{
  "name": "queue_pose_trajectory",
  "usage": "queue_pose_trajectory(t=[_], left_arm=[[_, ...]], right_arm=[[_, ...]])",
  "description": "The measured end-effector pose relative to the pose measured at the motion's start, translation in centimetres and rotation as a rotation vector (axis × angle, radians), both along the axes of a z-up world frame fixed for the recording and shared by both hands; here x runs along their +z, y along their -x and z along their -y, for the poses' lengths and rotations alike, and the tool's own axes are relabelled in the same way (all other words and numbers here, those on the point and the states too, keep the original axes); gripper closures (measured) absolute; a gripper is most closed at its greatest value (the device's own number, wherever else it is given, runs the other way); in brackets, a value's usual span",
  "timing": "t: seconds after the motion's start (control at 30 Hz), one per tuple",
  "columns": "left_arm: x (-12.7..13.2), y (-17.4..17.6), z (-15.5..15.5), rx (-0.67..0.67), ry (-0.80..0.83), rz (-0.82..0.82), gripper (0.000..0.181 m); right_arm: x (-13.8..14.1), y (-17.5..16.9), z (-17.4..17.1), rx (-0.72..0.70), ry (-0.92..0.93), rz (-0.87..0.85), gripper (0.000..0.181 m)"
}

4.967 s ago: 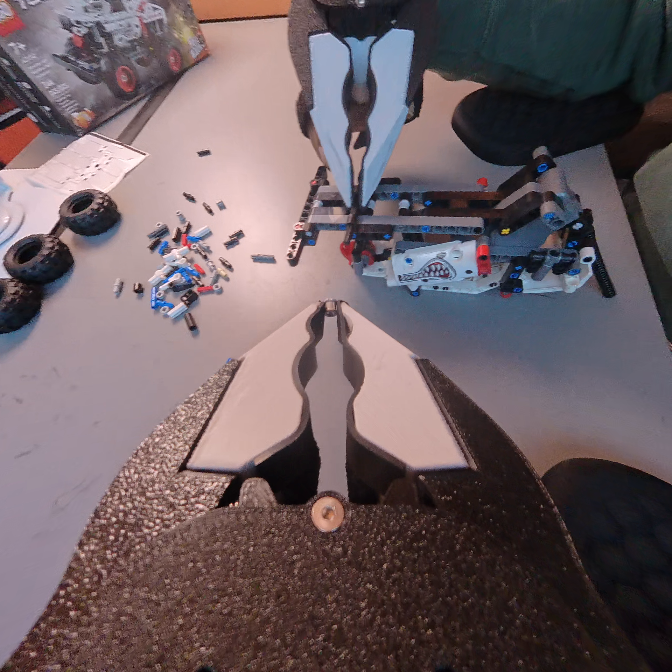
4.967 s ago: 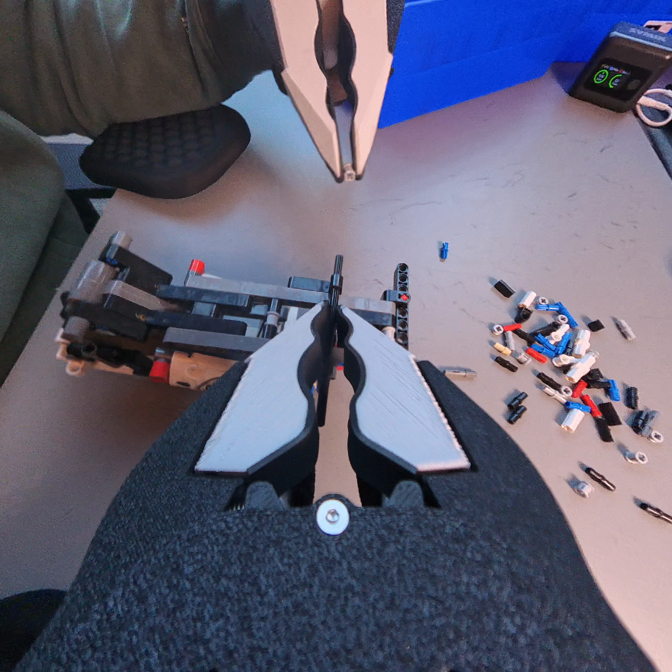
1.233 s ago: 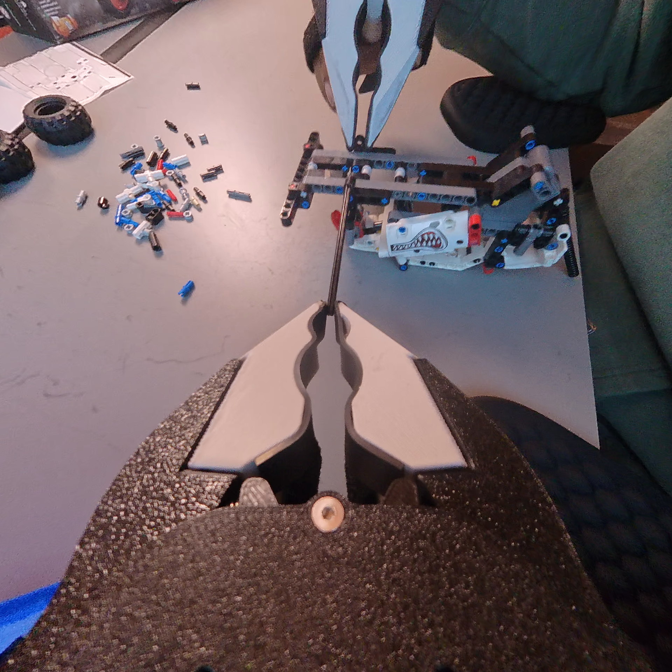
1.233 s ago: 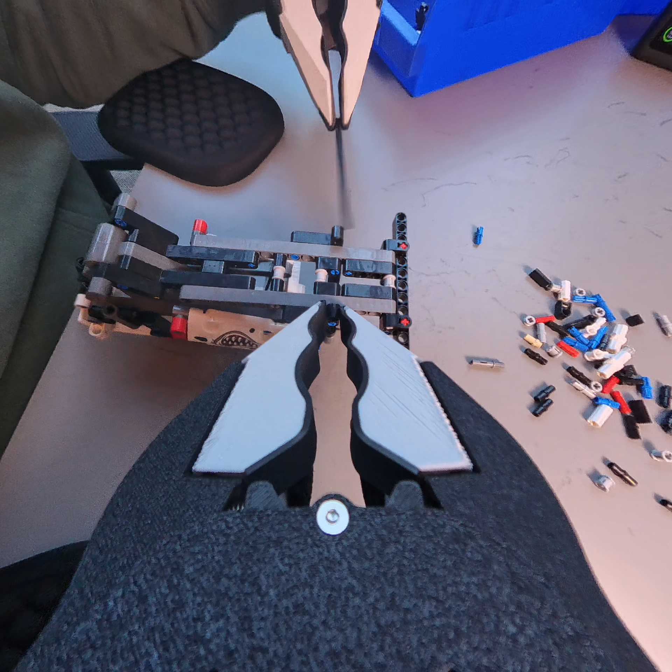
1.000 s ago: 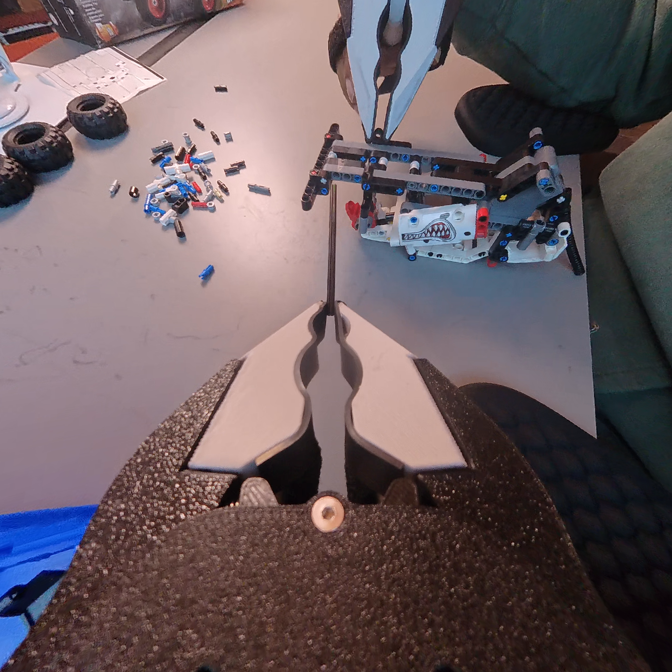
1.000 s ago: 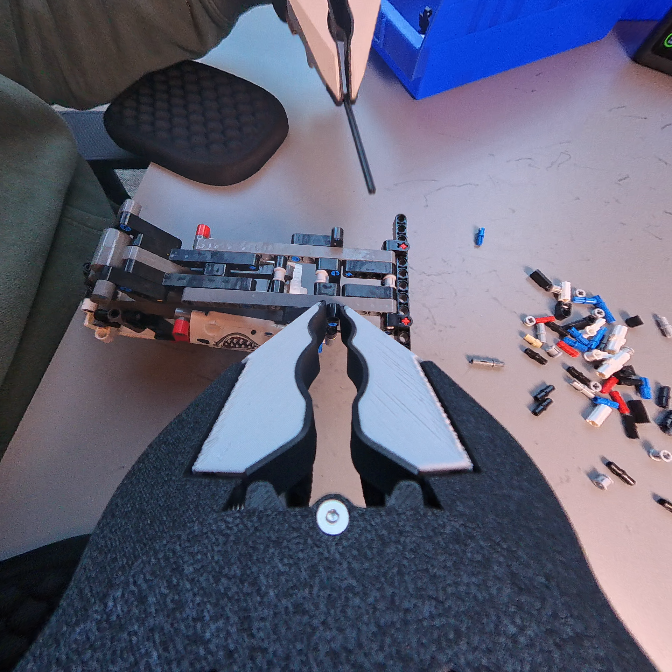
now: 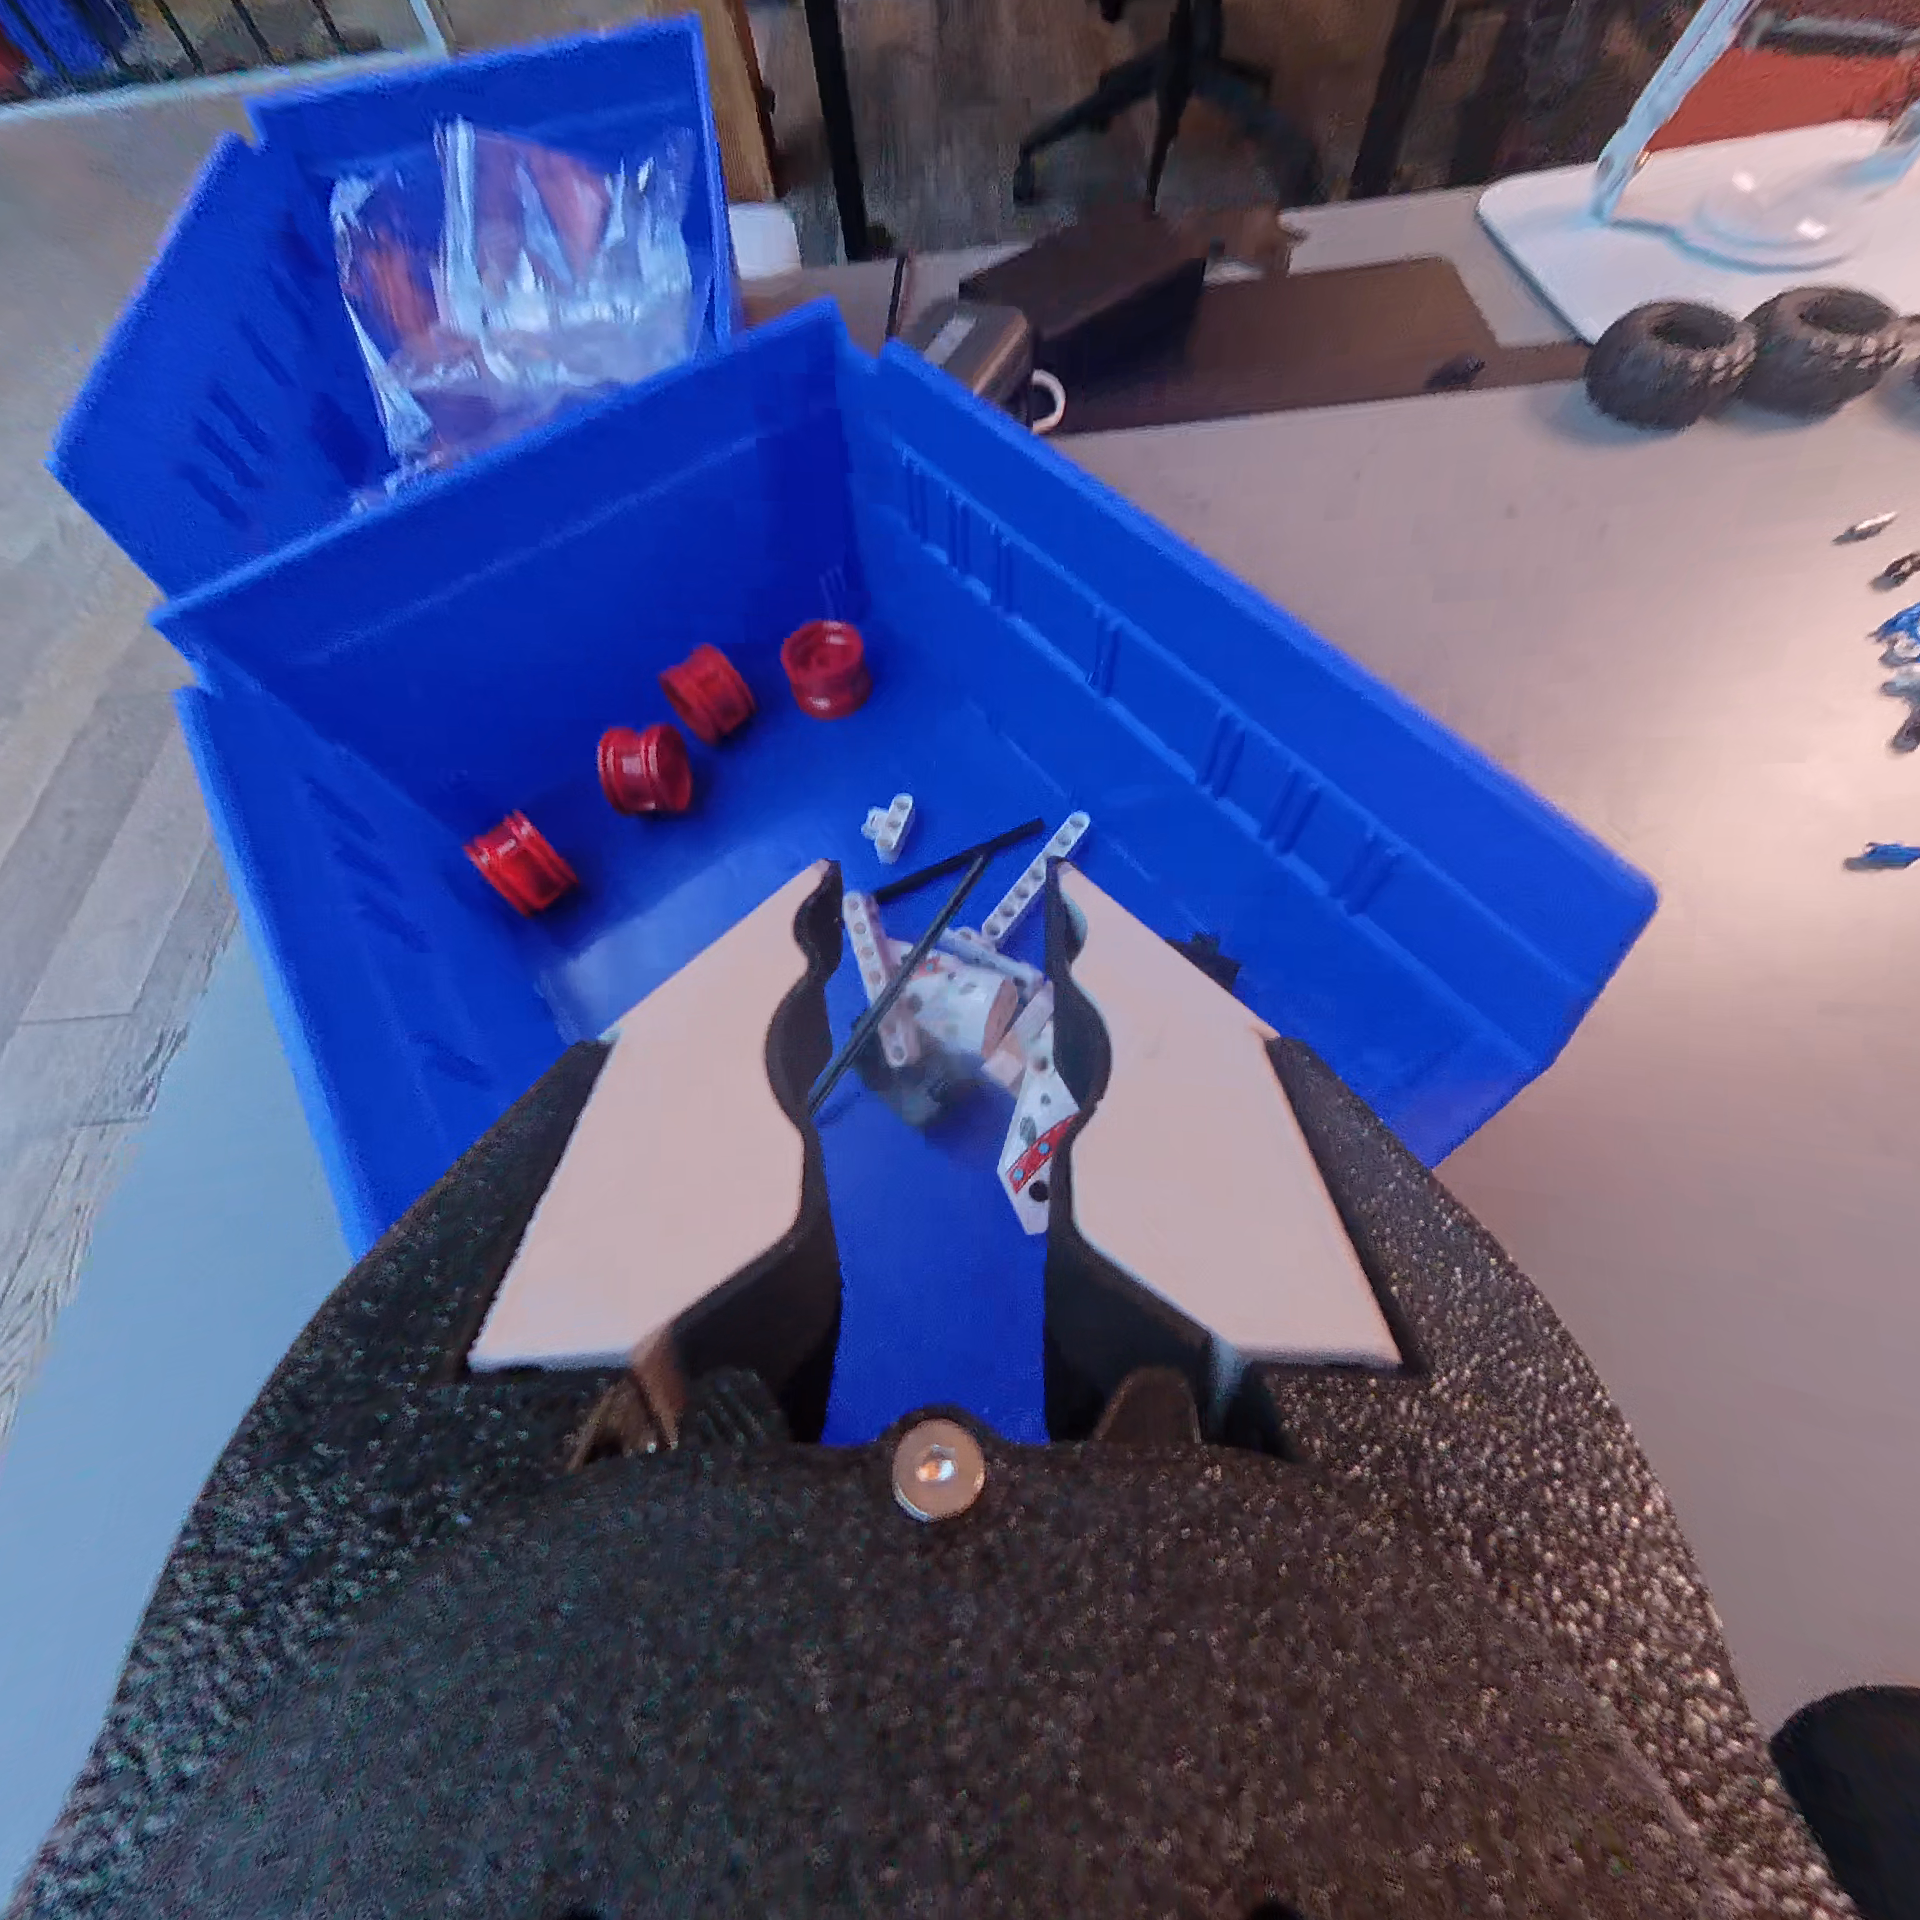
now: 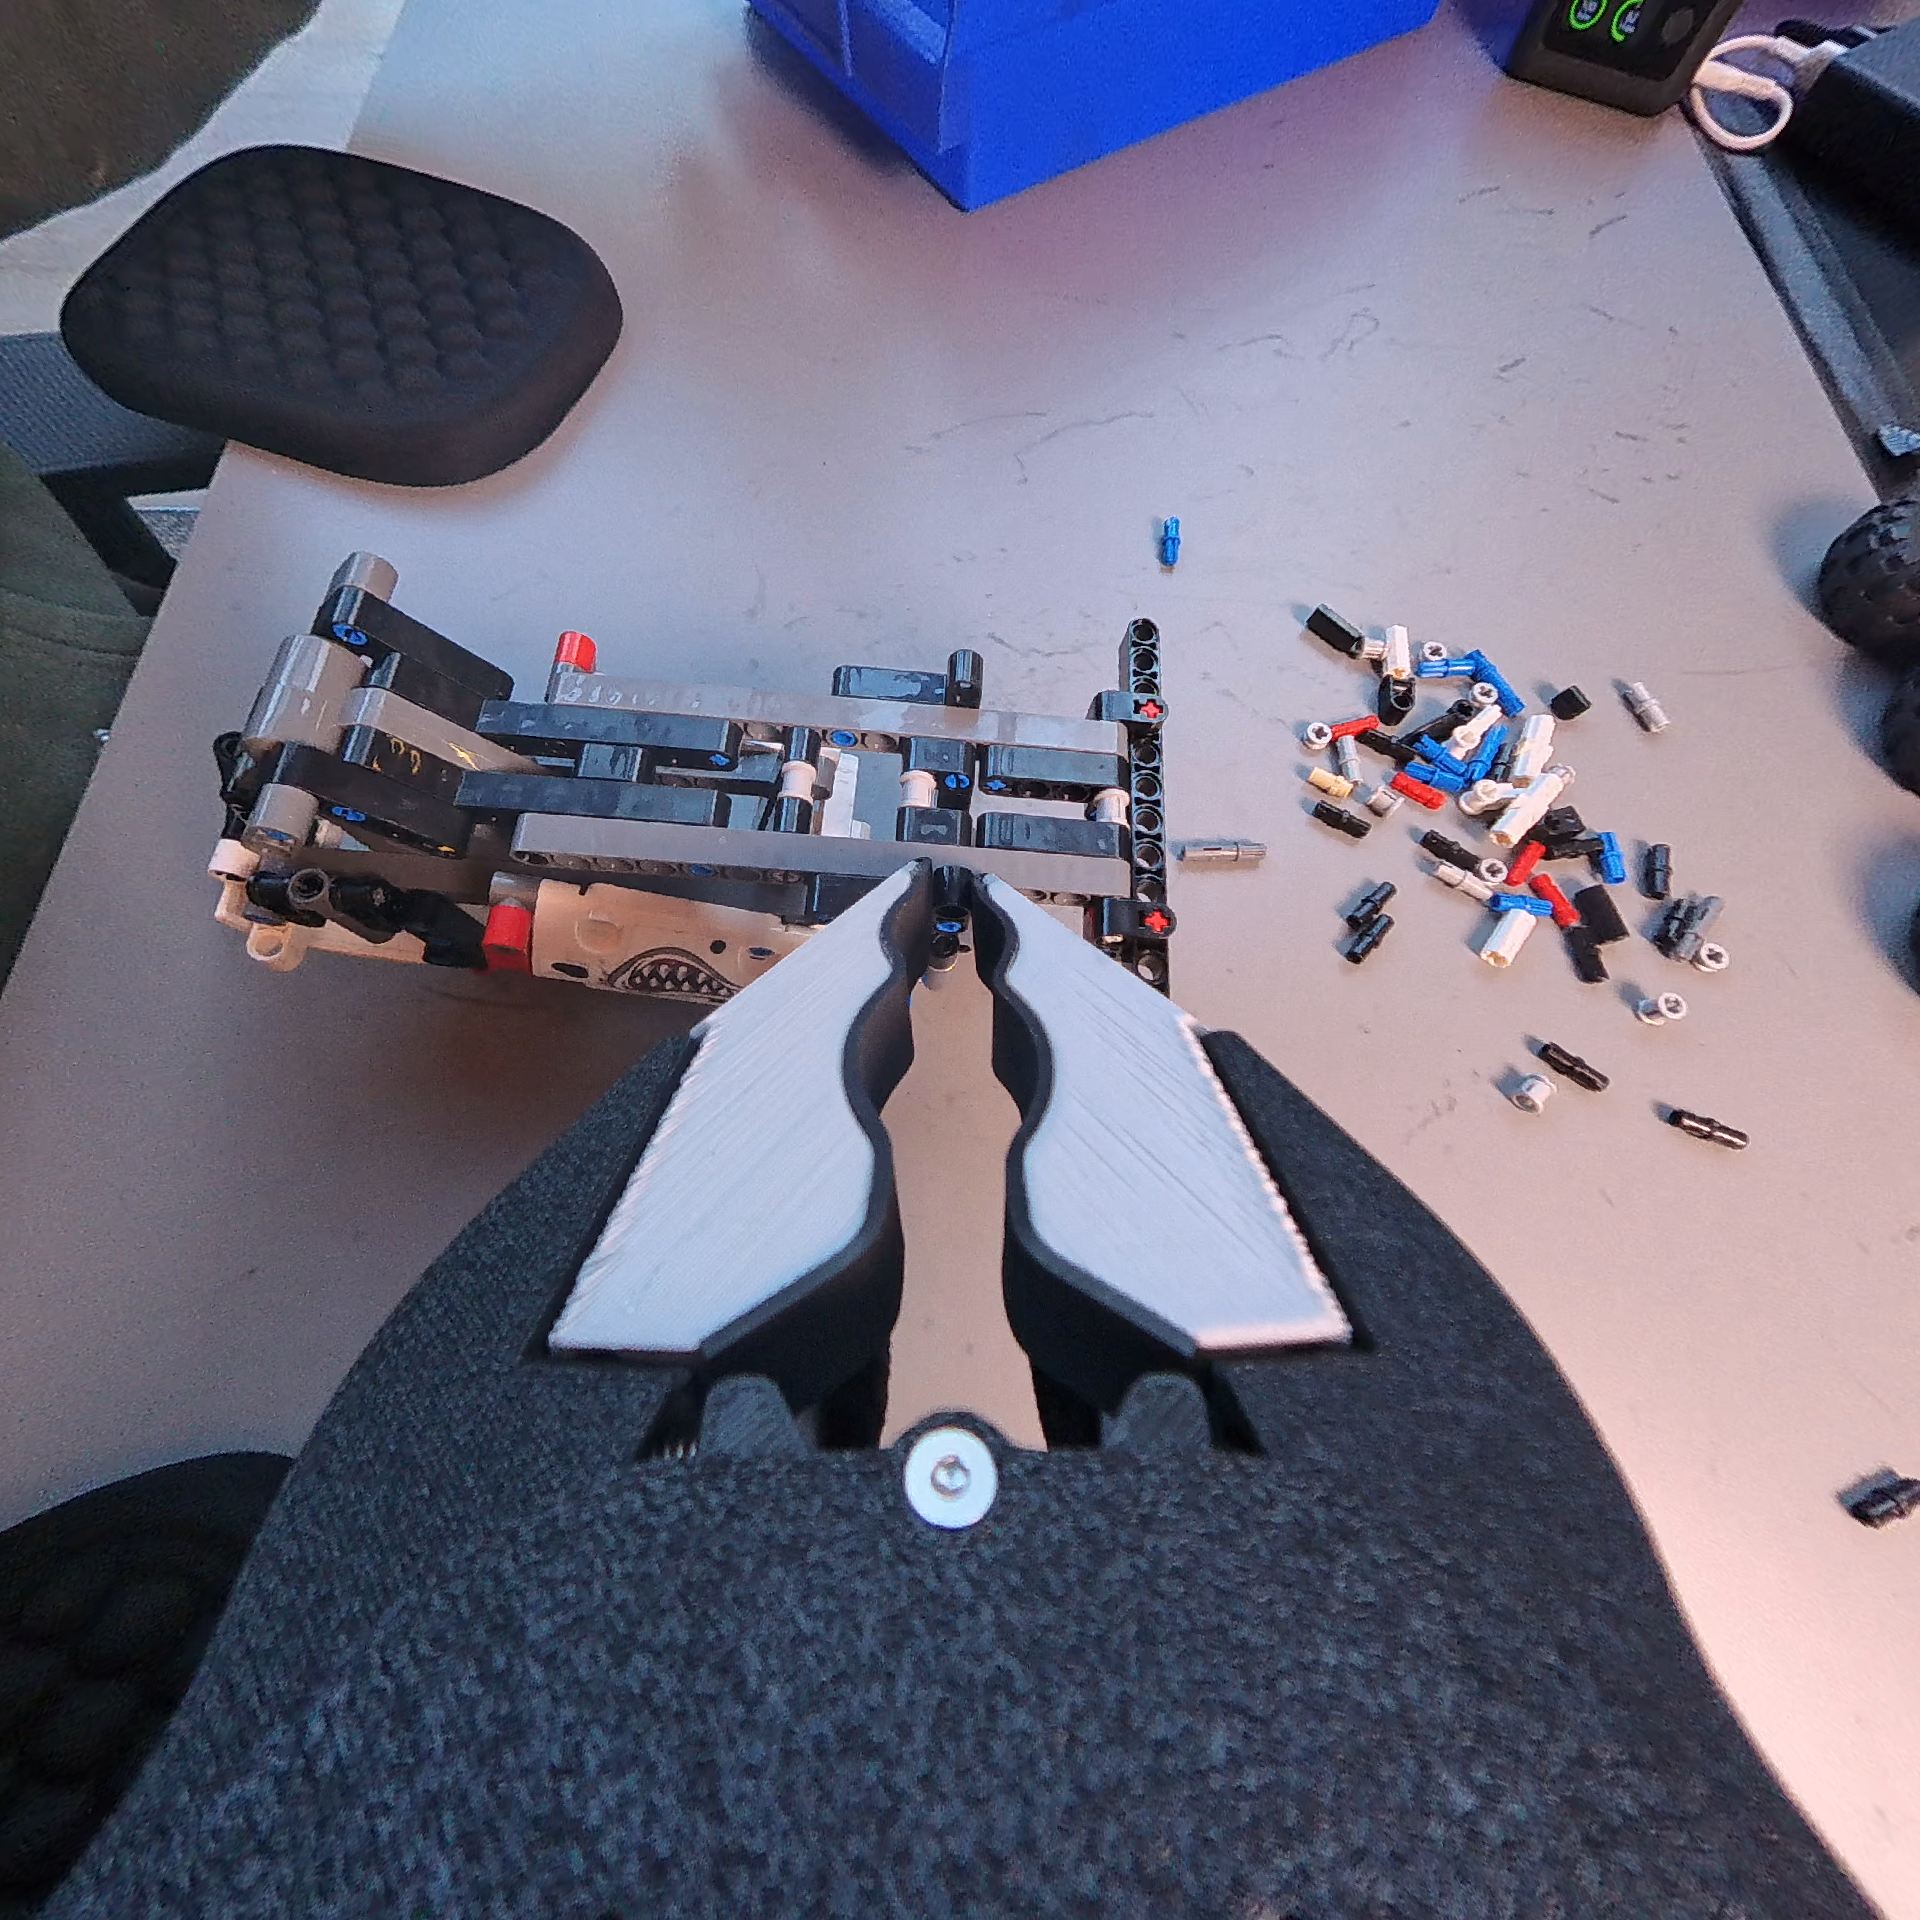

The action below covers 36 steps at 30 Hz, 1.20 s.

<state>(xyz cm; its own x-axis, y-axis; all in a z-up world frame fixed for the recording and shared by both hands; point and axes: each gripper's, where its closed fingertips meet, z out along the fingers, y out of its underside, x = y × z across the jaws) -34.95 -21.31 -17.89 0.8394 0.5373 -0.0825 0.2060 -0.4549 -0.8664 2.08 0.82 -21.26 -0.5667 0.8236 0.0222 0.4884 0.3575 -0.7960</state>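
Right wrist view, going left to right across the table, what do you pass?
Black honeycomb pad → brick-built chassis → lone grey pin → scattered pile of small pins → black tyre at the right edge.

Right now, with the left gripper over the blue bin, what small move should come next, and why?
Probably lift the left gripper straight up, clear of the blue bin. Its jaws stand open and the long black rod appears free of them, down among the white pieces, so nothing is left to carry. The right gripper is shut on the truck frame, where more parts sit.
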Motion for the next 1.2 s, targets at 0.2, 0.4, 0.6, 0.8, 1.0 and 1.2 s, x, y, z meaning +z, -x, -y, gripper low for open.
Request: queue_pose_trajectory(t=[0.2, 0.4, 0.6, 0.8, 1.0, 1.2], left_arm=[[5.7, -6.5, -4.7, -0.212, -0.215, -0.051, 0.132], [4.9, -20.1, -13.3, -0.642, -0.287, 0.146, 0.132], [1.4, -31.8, -19.6, -1.118, -0.201, 0.199, 0.132], [-1.2, -36.7, -19.5, -1.368, -0.166, 0.169, 0.133], [-2.4, -36.3, -17.7, -1.395, -0.2, 0.228, 0.132], [-2.8, -35.6, -18.0, -1.383, -0.178, 0.203, 0.139]], right_arm=[[0.0, 0.1, -0.3, -0.014, -0.002, -0.004, 0.175], [0.1, 0.5, -0.6, -0.041, 0.001, -0.034, 0.175], [0.2, 1.1, 0.4, -0.037, 0.047, -0.097, 0.175], [1.0, 1.4, 0.8, -0.065, 0.151, -0.157, 0.171], [3.6, -0.1, 0.3, -0.059, 0.233, -0.253, 0.155], [0.0, -0.3, 1.6, -0.048, 0.062, -0.222, 0.142]])
